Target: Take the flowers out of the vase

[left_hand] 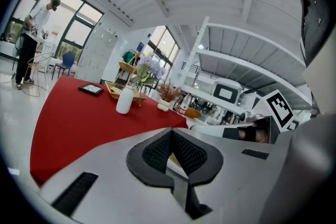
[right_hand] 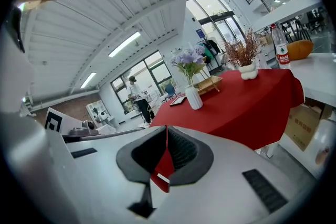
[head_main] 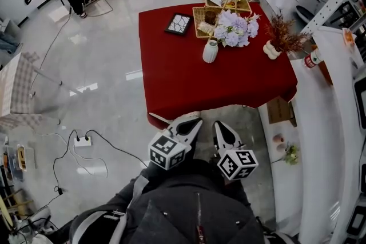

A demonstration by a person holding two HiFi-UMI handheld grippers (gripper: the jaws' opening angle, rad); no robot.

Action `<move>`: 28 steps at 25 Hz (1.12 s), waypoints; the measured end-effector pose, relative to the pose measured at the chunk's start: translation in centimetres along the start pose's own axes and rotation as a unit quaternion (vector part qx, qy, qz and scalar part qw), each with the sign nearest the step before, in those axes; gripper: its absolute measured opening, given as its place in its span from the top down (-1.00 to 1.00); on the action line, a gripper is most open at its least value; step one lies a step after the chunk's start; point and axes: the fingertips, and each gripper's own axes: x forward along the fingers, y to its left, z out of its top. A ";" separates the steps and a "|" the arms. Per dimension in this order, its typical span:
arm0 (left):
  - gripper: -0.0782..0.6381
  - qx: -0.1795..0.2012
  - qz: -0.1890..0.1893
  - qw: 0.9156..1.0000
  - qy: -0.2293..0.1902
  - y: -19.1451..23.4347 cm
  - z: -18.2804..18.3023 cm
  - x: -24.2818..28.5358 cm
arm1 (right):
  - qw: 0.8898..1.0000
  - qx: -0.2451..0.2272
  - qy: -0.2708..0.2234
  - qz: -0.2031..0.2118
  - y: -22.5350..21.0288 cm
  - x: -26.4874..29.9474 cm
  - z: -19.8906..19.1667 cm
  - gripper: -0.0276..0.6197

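On the table (head_main: 177, 80), vase (head_main: 210, 51) holds flowers (head_main: 233, 28).

The tabletop (head_main: 189, 77) I'm looking at wears a red cloth. On it I see a white vase (head_main: 210, 51) near the middle, a dark picture frame (head_main: 178, 24) and wicker baskets (head_main: 199, 23) along the far side, and a small pot (head_main: 271, 50) of dried sprigs at the right.

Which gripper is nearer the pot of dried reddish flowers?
Right. The right gripper is short of the pot, which lies ahead to its right; the left gripper sits farther left.
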 end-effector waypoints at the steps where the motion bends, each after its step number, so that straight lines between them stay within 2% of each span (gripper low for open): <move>1: 0.76 0.000 0.000 1.000 -0.001 0.3 0.3 0.3 | 1.000 0.000 0.000 -0.003 -0.2 0.3 0.1 0.88; 8: 0.76 0.003 0.009 1.000 -0.013 3.2 3.1 2.5 | 1.000 -0.004 -0.015 -0.020 -1.8 4.0 2.6 0.88; 21: 0.76 0.015 0.024 0.999 -0.034 9.0 9.7 7.3 | 0.997 -0.021 -0.052 -0.046 -5.1 12.6 9.6 0.88; 28: 0.76 0.027 0.025 0.998 -0.046 11.7 13.2 10.0 | 0.994 -0.027 -0.085 -0.067 -6.8 16.3 13.0 0.88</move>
